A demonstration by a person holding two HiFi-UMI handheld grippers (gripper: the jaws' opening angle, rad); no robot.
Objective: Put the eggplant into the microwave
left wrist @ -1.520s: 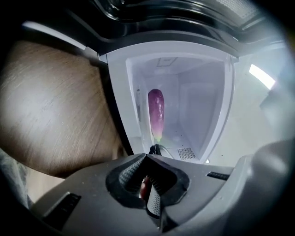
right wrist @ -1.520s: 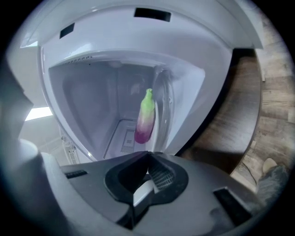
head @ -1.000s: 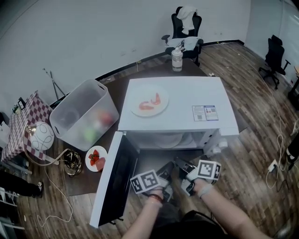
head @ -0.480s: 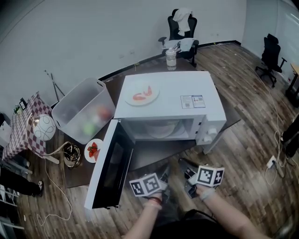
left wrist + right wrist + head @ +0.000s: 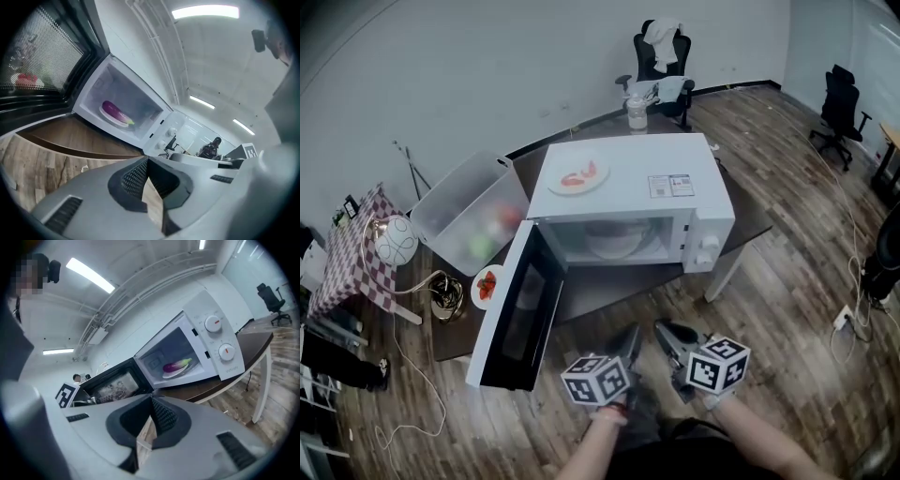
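Purple eggplant lying inside an open white microwave, with two empty hand-held tongs held clear in front of it.
The eggplant [image 5: 116,112] rests on a white plate [image 5: 168,375] in the cavity of the microwave [image 5: 628,192], which stands on a dark brown surface [image 5: 609,291]. Its door [image 5: 517,309] is swung wide at 9 o'clock of the cavity. At 6 o'clock, well apart from the microwave, the left tongs [image 5: 630,339] and right tongs [image 5: 667,333] sit side by side above the wood floor [image 5: 787,309], each with its jaws pressed together and gripping nothing.

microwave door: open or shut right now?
Open. The door stands swung out at the left of the microwave, and the eggplant shows on a plate inside the cavity.
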